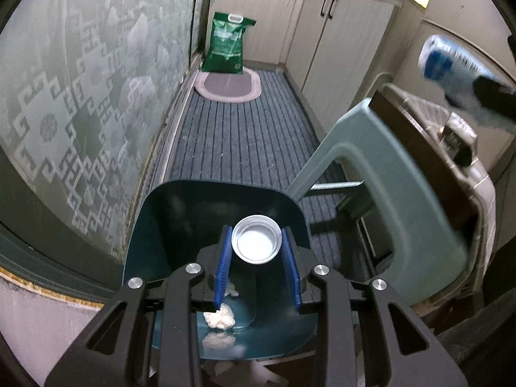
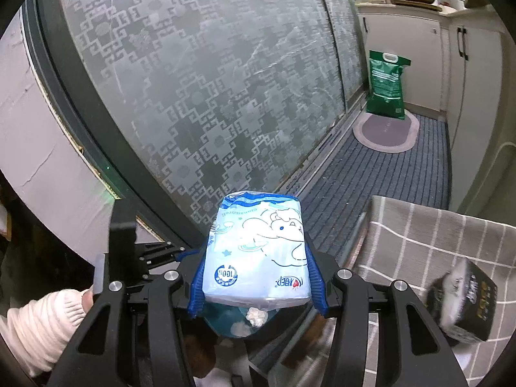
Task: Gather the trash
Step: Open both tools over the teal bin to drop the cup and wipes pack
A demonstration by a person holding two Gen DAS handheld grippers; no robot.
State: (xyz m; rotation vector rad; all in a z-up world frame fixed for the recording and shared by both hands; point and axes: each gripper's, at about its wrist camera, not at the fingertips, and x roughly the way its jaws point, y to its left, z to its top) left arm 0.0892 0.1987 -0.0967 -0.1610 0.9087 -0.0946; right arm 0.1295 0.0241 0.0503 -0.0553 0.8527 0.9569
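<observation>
Between your pads, left claw: closed on a metal screw cap, held by its rim, open side toward the camera, hanging over the dark teal dustpan.
Cap handling: light, stiff and smooth, so I judge it could twist out; hold it across the threaded rim.
Right claw: about half open, its blue pads pressed on the flanks of a soft tissue pack.
Pack handling: light, squashy, with a slick film wrapper; squeeze the middle, not the loose top seam.
Dustpan contents: crumpled paper wads lie in the pan.
Nearby: a green stool and a dark box on checked cloth.
Hidden: the pan's handle, the floor under it and the blurred box label.
</observation>
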